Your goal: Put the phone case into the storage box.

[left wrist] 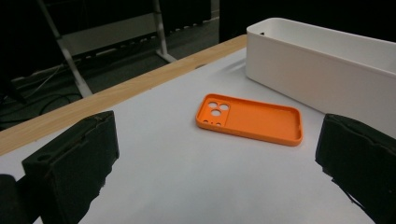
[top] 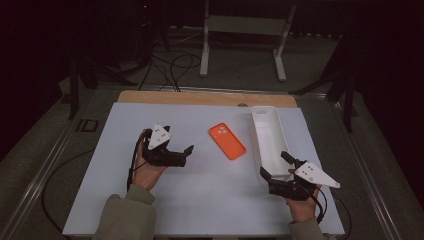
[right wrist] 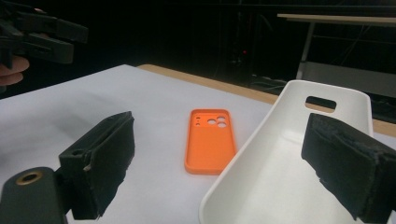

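Observation:
An orange phone case (top: pixel 227 141) lies flat, camera holes up, in the middle of the white tabletop (top: pixel 210 200). It appears again in the left gripper view (left wrist: pixel 252 117) and in the right gripper view (right wrist: pixel 210 140). My left gripper (top: pixel 177 140) hovers just left of the case, open, its jaws wide apart and empty (left wrist: pixel 217 140). My right gripper (top: pixel 274 164) is open too, at the near end of the long white tray (top: pixel 267 125), and nothing sits between its jaws (right wrist: pixel 219 154). The left gripper (right wrist: pixel 42 32) is also in sight at the top left of the right gripper view.
The white tray (left wrist: pixel 322 65) stands right of the case, lengthwise, and looks empty (right wrist: pixel 289 154). A wooden strip (top: pixel 200 97) borders the table's far edge. Beyond it are a metal frame's legs (top: pixel 205 55) and cables on a dark floor.

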Action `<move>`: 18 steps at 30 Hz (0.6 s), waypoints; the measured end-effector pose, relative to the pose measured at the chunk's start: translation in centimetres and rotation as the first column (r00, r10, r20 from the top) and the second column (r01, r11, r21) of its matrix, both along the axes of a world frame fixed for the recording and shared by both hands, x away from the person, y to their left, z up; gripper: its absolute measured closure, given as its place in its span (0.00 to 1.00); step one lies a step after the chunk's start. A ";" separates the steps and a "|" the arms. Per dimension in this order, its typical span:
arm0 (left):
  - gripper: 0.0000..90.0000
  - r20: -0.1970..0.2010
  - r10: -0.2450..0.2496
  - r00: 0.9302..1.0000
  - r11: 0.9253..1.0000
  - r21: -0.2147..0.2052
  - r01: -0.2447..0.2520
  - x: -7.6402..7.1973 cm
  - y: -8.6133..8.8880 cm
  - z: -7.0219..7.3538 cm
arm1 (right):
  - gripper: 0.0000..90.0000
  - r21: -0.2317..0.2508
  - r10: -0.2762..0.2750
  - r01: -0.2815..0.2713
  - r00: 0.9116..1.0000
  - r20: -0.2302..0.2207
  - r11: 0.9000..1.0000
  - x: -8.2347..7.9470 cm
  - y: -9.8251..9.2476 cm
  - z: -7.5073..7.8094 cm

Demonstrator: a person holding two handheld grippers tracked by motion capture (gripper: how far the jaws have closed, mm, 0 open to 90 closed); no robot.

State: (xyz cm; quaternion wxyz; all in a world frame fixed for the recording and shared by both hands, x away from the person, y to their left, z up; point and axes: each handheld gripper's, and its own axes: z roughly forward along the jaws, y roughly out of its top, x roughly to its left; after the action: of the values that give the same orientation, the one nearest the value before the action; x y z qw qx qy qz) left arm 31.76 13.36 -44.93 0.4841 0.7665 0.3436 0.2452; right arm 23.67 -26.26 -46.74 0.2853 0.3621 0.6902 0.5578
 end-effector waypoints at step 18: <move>0.00 0.002 -0.036 0.999 0.999 0.004 0.036 1.2 -2.4 0.0 | 0.10 0.002 -0.004 0.004 1.000 0.004 1.000 0.0 -0.1 0.0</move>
State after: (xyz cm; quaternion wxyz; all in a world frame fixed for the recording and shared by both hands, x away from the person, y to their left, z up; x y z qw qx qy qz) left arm 32.96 10.92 -44.93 0.4871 0.7733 0.3287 0.2380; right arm 23.67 -26.38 -46.69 0.2878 0.3626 0.6883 0.5585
